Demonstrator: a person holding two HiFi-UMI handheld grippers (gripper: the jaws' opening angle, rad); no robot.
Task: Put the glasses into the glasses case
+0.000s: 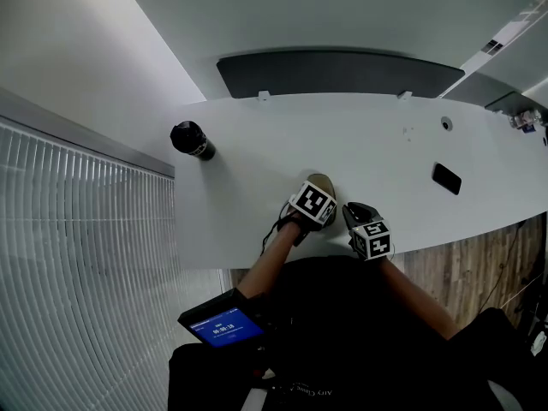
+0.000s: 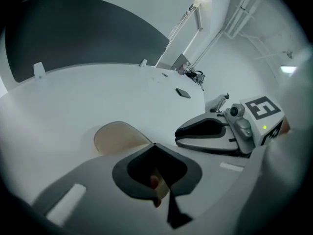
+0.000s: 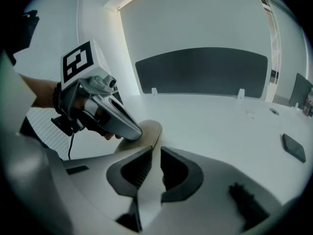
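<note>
**Head view.** A white table (image 1: 257, 135) carries a black cup (image 1: 192, 139) at far left and a flat black slab (image 1: 446, 178) at right. The tan glasses case (image 1: 324, 183) lies at the near edge. The left gripper (image 1: 318, 197) is over the case's near end, and the right gripper (image 1: 354, 215) is just to its right. A device with a blue screen (image 1: 224, 324) sits on the person's lap.

**Left gripper view.** The left gripper (image 2: 155, 149) is clenched, with its dark pads meeting at the tip. A small tan-red sliver shows in the slot behind them; what it is cannot be told. The glasses case (image 2: 116, 136) lies flat on the table just beyond the tip. The right gripper (image 2: 189, 132) is at right and the slab (image 2: 183, 92) is farther off.

**Right gripper view.** The right gripper (image 3: 153, 169) is grasping the glasses case (image 3: 149, 131), whose tan edge runs down between the two pads. The tip of the left gripper (image 3: 132, 128) rests on the case's far left part. The slab (image 3: 294, 147) lies at right.
</note>
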